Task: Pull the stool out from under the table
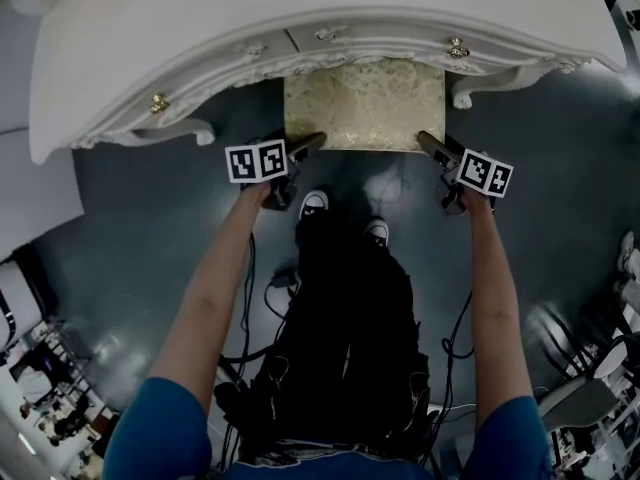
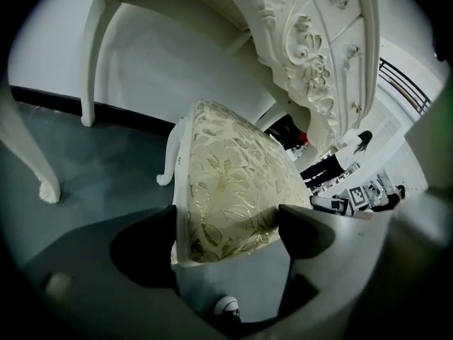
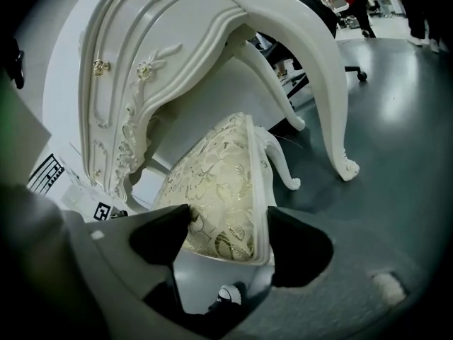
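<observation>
The stool [image 1: 365, 103] stood partly under the table [image 1: 200, 38], with its near end sticking out toward you. Your left gripper [image 1: 305, 146] was on its near left corner. Your right gripper [image 1: 432, 143] was on its near right corner. Your shoes [image 1: 314, 202] stood on the floor [image 1: 130, 228] just before the stool, between the grippers.

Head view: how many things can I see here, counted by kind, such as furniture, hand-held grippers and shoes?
Table: 1
Stool: 1
Grippers: 2, the left gripper and the right gripper
Shoes: 2, the second one here
Total: 6
</observation>
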The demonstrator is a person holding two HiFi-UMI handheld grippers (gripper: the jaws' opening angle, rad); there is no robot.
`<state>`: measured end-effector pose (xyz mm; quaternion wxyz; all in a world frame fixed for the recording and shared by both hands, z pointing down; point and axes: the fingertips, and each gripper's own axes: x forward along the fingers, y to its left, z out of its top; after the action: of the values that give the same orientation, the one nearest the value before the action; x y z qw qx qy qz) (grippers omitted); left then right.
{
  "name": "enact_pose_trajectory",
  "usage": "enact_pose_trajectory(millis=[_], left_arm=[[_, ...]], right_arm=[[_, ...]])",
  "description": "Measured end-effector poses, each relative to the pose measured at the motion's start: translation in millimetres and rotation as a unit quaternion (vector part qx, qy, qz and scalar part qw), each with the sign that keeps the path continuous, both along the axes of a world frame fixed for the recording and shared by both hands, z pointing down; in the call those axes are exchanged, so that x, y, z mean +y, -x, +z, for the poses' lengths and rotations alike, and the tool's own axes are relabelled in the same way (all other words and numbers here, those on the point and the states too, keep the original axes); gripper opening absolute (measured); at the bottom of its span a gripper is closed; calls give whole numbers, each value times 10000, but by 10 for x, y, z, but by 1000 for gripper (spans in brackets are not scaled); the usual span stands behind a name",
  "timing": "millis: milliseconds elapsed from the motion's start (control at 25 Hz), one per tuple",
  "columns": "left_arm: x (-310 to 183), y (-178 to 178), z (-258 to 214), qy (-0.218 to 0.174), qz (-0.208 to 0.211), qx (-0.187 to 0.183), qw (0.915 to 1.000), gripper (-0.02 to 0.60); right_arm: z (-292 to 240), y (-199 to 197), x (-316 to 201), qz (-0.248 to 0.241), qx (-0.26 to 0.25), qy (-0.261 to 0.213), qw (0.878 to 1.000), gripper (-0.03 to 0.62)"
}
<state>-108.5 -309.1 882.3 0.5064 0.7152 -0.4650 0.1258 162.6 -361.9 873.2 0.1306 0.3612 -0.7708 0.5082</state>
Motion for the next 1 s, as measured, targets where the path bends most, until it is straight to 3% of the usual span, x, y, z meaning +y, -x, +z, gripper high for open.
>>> enact_pose_trajectory(millis=[760,1000], left_arm=[[1603,-218,124,862,217,-15,9960,459],[1930,-188,106,988,307,-193,9944,431]], right_arm=[[138,-200,1530,-318,243,675,9969,351],[181,-217,1891,-269,275,937,9949,353]])
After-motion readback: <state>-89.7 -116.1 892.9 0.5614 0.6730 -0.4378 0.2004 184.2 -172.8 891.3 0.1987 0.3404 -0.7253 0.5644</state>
